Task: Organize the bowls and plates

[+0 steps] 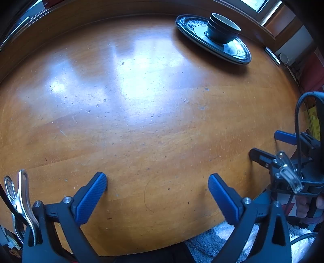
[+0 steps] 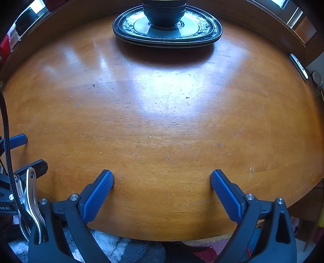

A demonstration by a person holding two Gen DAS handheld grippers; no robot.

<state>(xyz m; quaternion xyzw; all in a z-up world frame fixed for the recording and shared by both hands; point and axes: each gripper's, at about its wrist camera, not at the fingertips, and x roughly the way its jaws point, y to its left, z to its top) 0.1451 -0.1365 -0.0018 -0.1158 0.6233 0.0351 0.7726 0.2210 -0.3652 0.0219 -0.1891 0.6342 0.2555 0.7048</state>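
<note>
Bowls (image 2: 164, 14) sit nested on stacked plates (image 2: 194, 32) at far side of tabletop (image 2: 162, 125). Left gripper (image 1: 157, 189) & right gripper (image 2: 162, 185) both spread, empty, near edge. Risk: nudging the plates could topple the bowls.

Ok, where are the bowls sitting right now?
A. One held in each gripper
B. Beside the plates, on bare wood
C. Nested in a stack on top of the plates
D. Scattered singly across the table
C: the bowls sit nested together in the middle of the stacked plates, while both grippers are open and hold nothing.
</note>
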